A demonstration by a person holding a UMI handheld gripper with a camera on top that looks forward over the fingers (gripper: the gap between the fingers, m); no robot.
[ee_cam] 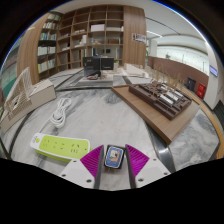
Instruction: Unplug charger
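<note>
**A:** Start at your nine o'clock. The long yellow-green plastic power strip (60, 146) lies flat on the pale grey bench (110, 120), just to the left of the tool (114, 160). Beyond it, toward eleven o'clock, a white cable (60, 108) loops across the bench.

**B:** And the charger itself?

**A:** Dead centre, at six o'clock. A small boxy charger with a blue-and-grey face (114, 156) sits between the magenta pads (93, 160). Both pads look pressed against its sides, so I judge the tool closed on it. It seems already clear of the strip, though I can't tell whether any lead still ties it there.

**B:** So how do you finish this well?

**A:** Keep your squeeze steady; a small smooth block like that could twist out if you ease off. Pull straight, not at an angle, and watch that the strip doesn't lift or drag along. If it does, stop and steady it.

**B:** Anything on the right?

**A:** At two o'clock, a dark brown wooden tray of small parts (163, 97) sits well apart. Keep your swing away from it.
</note>
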